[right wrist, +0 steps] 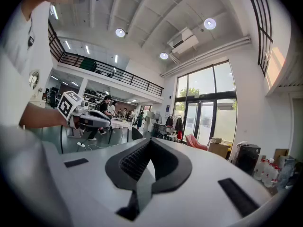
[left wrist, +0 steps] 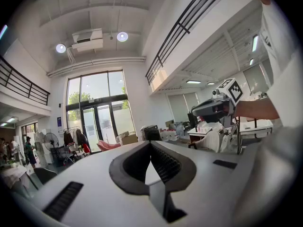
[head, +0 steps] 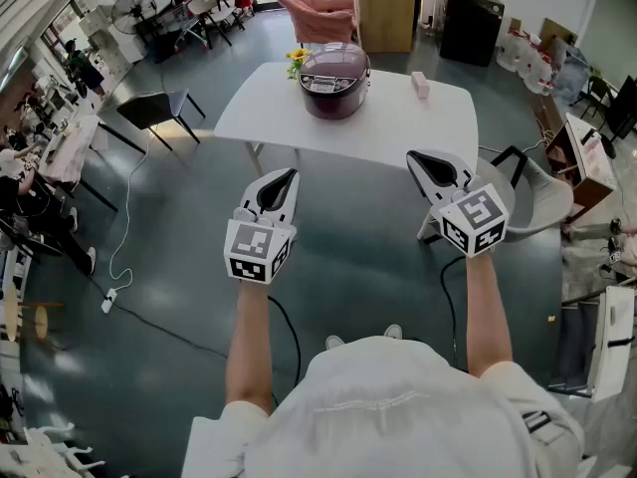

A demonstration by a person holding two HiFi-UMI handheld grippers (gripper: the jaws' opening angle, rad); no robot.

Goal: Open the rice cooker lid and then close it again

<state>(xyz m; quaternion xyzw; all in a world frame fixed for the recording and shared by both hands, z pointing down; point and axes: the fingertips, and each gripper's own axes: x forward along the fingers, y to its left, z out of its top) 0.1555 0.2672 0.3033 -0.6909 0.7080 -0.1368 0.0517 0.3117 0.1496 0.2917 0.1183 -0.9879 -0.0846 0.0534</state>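
Large open workshop hall: mezzanine railing (right wrist: 113,72), cluttered worktables (head: 70,147), floor fan (head: 132,10), cardboard box (head: 386,16).

Open floor (head: 348,217) reaches the table (head: 443,118); flowers (head: 297,60) stand beside the rice cooker (head: 334,80).

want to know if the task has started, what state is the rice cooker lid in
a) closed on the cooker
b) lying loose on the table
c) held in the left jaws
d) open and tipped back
a: in the head view the rice cooker sits on the white table with its lid down, while the left gripper and right gripper are short of it, jaws together and empty.
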